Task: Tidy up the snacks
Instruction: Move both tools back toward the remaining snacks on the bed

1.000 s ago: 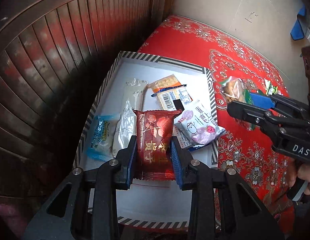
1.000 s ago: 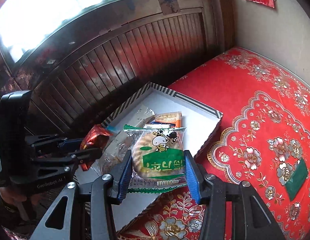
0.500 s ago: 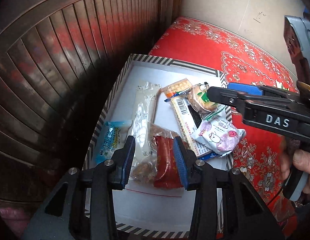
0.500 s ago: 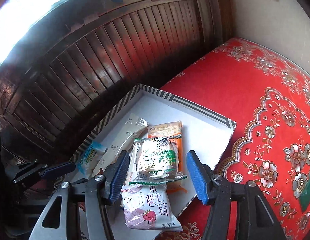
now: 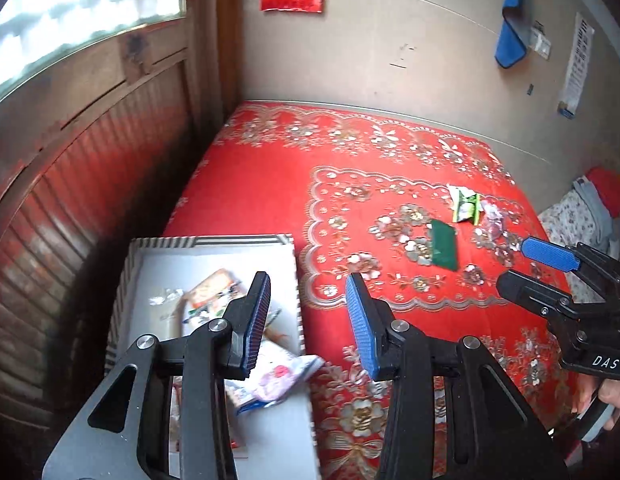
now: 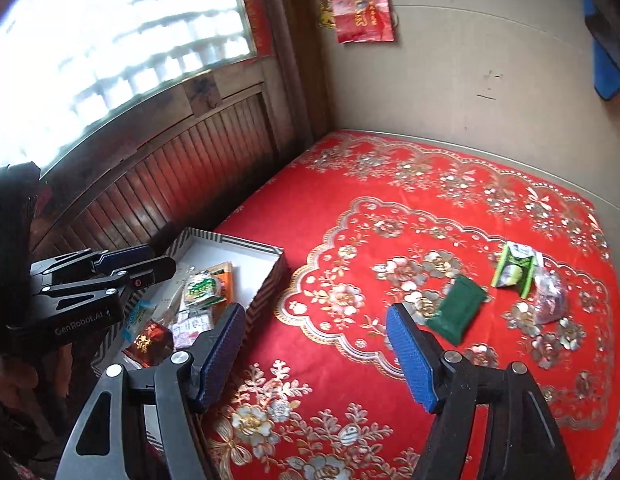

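Okay, both claws gape empty: left gripper (image 5: 306, 312) above the box (image 6: 270, 280) edge, right gripper (image 6: 314, 344) over the red cloth (image 6: 350, 208). Between pickups, I reckon. Next I'd reach for the dark green packet (image 6: 456, 312), lying well apart from the box.

Each fisheye sits behind its own gripper, looking forward and down along the fingers. The left gripper (image 5: 306, 320) view faces the box (image 5: 214, 242) close ahead-left; the right gripper (image 6: 316, 354) view faces the red cloth (image 6: 390, 208). Both share box, cloth and dark green packet (image 6: 458, 312) — each also catches the other gripper.
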`<state>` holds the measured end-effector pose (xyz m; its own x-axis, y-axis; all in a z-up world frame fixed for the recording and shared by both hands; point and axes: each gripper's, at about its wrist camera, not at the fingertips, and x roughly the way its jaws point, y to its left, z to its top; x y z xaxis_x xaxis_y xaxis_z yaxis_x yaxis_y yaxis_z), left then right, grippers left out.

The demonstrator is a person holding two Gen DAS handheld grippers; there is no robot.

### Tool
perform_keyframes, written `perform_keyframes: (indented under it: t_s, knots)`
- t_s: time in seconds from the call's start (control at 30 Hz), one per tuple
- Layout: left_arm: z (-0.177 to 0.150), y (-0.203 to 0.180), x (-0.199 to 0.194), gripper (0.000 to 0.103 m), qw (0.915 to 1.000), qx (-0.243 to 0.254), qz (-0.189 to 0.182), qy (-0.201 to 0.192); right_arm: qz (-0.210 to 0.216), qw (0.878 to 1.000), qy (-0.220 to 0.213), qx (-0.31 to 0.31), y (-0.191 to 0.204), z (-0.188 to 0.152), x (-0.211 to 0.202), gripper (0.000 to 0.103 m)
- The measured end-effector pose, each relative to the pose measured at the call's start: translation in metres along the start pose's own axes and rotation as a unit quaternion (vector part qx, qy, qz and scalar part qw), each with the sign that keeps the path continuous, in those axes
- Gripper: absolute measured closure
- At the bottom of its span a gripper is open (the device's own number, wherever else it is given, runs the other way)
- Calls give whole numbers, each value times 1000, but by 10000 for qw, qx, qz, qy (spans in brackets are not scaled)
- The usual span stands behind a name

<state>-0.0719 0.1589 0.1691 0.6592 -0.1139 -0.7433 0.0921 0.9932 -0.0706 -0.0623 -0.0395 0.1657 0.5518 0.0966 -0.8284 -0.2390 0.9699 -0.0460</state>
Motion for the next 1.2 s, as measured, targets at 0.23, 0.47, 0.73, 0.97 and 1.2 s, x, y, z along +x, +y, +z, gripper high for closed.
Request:
perform_keyframes:
  t_s: [0.23, 0.47, 0.73, 0.97, 1.2]
  knots:
    - [9, -81, 7, 64, 9970, 547, -541, 120, -1050, 9924, -464, 436, -81, -35, -97, 32]
    - [7, -130, 24, 64, 9956, 520, -599, 505, -2905, 9462, -851, 1146, -199, -66, -239, 29]
    - [9, -165, 36, 64, 9950, 482, -485, 731, -6173, 7696, -595, 1520, -322, -84, -385, 0]
    - [17, -188, 41, 64, 9945, 640, -311, 768, -6468, 7311, -460, 2121, -405, -96, -424, 0]
    - [20, -198, 49, 64, 9936, 750, -189, 824, -6670, 7115, -653, 2110, -408, -86, -415, 0]
